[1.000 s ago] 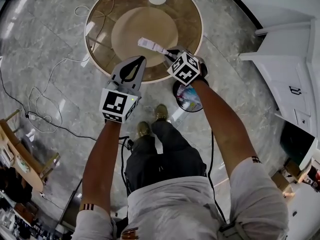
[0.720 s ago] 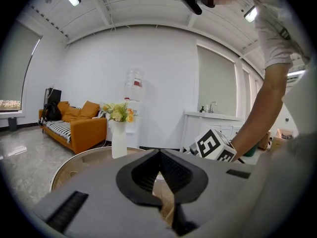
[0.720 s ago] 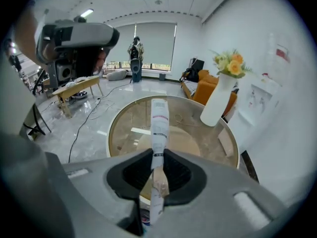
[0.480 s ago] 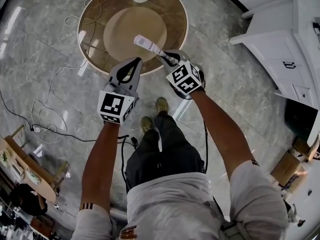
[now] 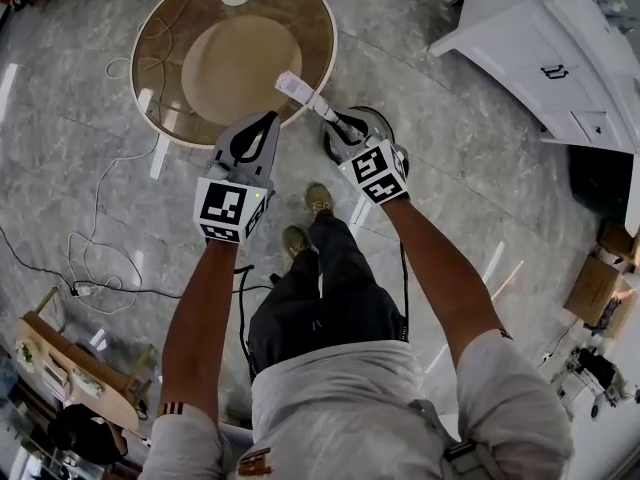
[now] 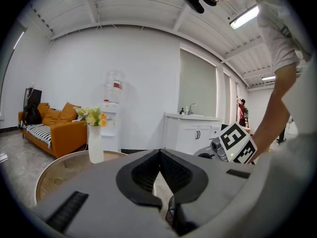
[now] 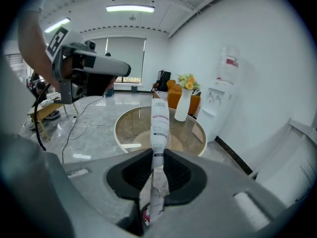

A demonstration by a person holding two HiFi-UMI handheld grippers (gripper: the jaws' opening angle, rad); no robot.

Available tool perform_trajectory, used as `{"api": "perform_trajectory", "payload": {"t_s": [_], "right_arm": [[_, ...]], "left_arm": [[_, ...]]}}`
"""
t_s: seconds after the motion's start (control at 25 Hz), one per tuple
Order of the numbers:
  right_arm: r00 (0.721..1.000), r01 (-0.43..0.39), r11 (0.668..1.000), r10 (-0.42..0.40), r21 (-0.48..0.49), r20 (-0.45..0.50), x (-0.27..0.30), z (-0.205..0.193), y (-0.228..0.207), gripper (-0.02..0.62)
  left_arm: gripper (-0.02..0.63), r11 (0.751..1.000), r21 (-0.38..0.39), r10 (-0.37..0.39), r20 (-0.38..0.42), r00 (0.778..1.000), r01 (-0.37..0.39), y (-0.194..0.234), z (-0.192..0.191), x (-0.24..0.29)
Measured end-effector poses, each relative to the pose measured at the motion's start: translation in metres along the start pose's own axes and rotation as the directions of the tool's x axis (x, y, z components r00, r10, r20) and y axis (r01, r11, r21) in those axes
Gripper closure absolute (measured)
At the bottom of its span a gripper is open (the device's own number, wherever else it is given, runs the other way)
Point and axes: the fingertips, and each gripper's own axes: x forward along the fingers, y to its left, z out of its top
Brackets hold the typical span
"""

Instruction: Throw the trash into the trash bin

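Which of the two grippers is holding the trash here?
The right gripper: its jaws pinch a white wrapper. The left gripper is shut on nothing.

Two grippers: left gripper [image 5: 268,118], right gripper [image 5: 336,120]. One wrapper [image 5: 300,90], a long printed strip. One round glass table [image 5: 165,30]. One vase [image 6: 95,144] of flowers. One trash bin [image 5: 379,123], dark and round. One white cabinet [image 5: 520,28]. One orange sofa [image 6: 60,134]. One water dispenser [image 6: 114,114]. Two shoes [image 5: 319,199], a pair. Two arms [image 5: 202,308], bare below short white sleeves.
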Motion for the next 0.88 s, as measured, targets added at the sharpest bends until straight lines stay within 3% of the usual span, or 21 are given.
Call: {"api": "perform_trajectory", "payload": {"t_s": [0.24, 0.44, 0.64, 0.88], "right_arm": [[0.996, 0.085, 0.993, -0.081, 0.08, -0.048, -0.041, -0.046, -0.012, 0.531], [0.976, 0.102, 0.992, -0.084, 0.08, -0.202, -0.055, -0.116, -0.027, 0.531], [0.936, 0.06, 0.998, -0.046, 0.029, -0.348, -0.055, -0.181, -0.038, 0.529], [0.86, -0.035, 0.999, 0.011, -0.039, -0.51, -0.039, -0.251, -0.052, 0.526]], "left_arm": [[0.607, 0.998, -0.002, -0.067, -0.006, 0.998, 0.067, -0.039, -0.006, 0.011], [0.607, 0.994, -0.006, -0.112, -0.024, 0.993, 0.112, -0.063, -0.017, 0.028], [0.607, 0.993, -0.013, -0.119, -0.047, 0.992, 0.119, -0.079, -0.032, 0.051], [0.607, 0.992, -0.011, -0.123, -0.06, 0.991, 0.123, -0.099, -0.048, 0.079]]}}
